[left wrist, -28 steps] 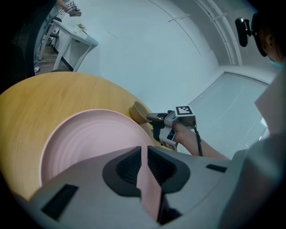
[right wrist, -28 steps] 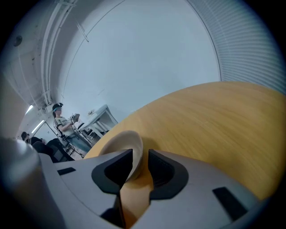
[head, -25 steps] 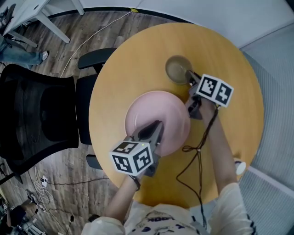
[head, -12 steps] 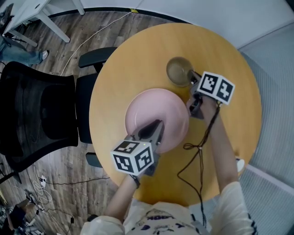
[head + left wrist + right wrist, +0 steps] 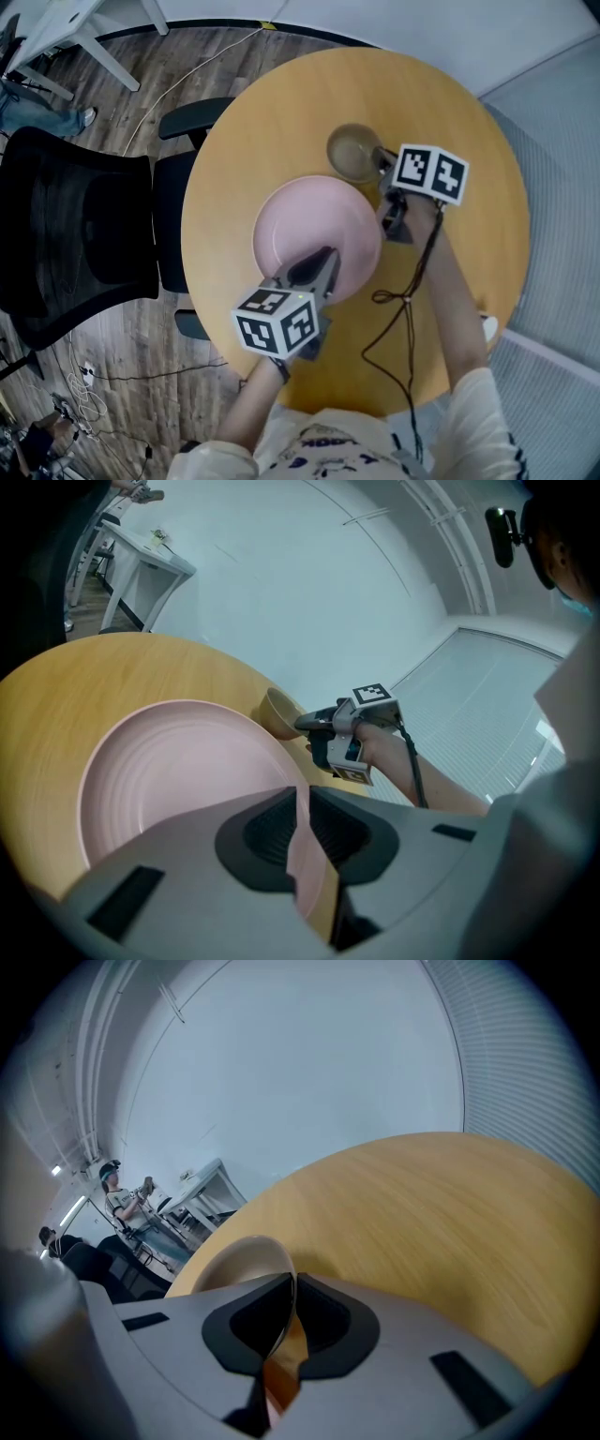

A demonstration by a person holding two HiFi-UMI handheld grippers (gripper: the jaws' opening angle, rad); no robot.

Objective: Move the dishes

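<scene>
A pink plate [image 5: 309, 230] lies at the middle of the round wooden table [image 5: 281, 103]. My left gripper [image 5: 326, 258] is shut on its near rim; in the left gripper view the plate [image 5: 178, 771] has its edge pinched between the jaws [image 5: 300, 797]. A small beige bowl [image 5: 352, 150] sits just beyond the plate. My right gripper [image 5: 380, 161] has just been closing and its jaws now clamp the bowl's right rim. The right gripper view shows the bowl [image 5: 239, 1260] with its wall between the jaws [image 5: 289, 1290]. From the left gripper view the bowl [image 5: 277, 710] and the right gripper [image 5: 314, 722] show too.
A black office chair [image 5: 84, 234] stands to the left of the table. A black cable [image 5: 403, 309] hangs from the right gripper across the table's near right. A white desk [image 5: 56, 23] stands at far left, and a person [image 5: 117, 1194] is by a desk in the distance.
The right gripper has shifted left with the bowl in its grip. The pink plate has moved slightly up and left with the left gripper.
</scene>
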